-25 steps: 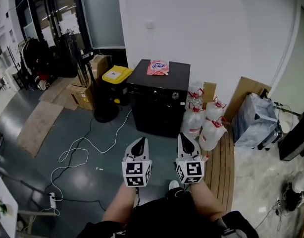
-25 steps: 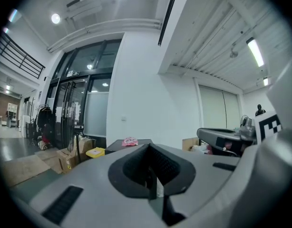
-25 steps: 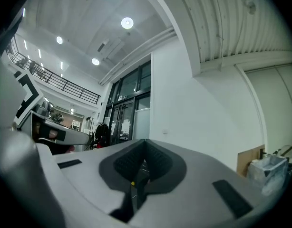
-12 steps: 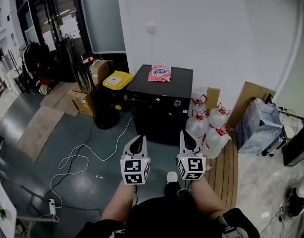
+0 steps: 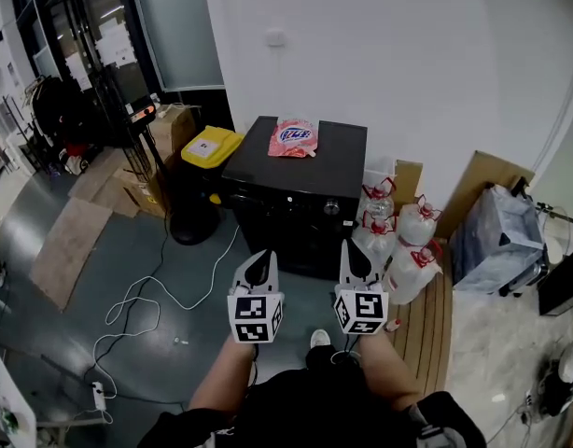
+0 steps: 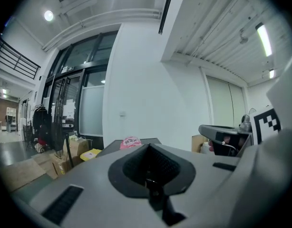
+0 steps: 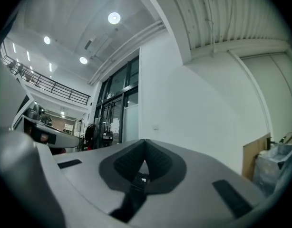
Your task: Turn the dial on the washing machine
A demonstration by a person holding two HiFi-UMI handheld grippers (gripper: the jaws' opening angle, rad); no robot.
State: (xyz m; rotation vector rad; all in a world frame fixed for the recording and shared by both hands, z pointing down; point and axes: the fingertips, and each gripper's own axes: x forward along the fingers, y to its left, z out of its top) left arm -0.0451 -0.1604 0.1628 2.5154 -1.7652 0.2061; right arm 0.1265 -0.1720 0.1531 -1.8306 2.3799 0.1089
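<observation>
The black washing machine [image 5: 296, 194] stands against the white wall in the head view, and its small round dial [image 5: 331, 209] is at the upper right of its front. A pink packet [image 5: 294, 138] lies on its top. My left gripper [image 5: 260, 263] and right gripper [image 5: 354, 256] are held side by side in front of the person's body, well short of the machine and pointing towards it. Both are shut with nothing between their jaws. In the left gripper view the left gripper [image 6: 148, 147] points at the pink packet [image 6: 131, 142]. The right gripper [image 7: 145, 145] faces the wall.
Several large water jugs [image 5: 398, 241] with red caps stand right of the machine on a wooden pallet [image 5: 422, 315]. A yellow-lidded bin [image 5: 210, 144], cardboard boxes [image 5: 154, 157] and a black stand base [image 5: 188, 224] are to its left. A white cable [image 5: 165, 287] trails over the floor.
The head view has drawn nearer to the washing machine, which now sits a little lower and larger in the picture. Both grippers stay shut, side by side.
</observation>
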